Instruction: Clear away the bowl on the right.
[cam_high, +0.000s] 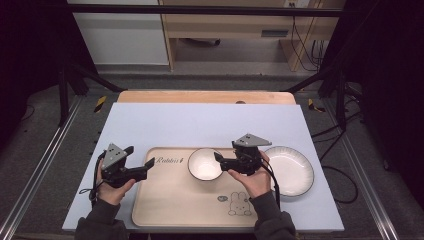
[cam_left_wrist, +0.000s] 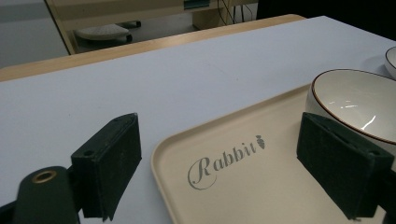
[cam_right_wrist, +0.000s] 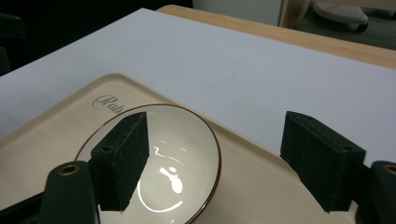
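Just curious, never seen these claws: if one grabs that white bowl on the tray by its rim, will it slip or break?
The bowl looks glossy, likely glazed ceramic, so probably slippery and breakable. Its thin rim may tilt it in the open right gripper.

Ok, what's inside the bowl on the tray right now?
Nothing that shows: the bowl on the tray looks empty, with glare on its white inside. The right gripper is open, and one jaw hides part of the bowl's near left side.

One tray (cam_high: 170, 200), one bowl (cam_high: 205, 164), one plate (cam_high: 292, 170) and two claws are counted on the surface (cam_high: 200, 125).
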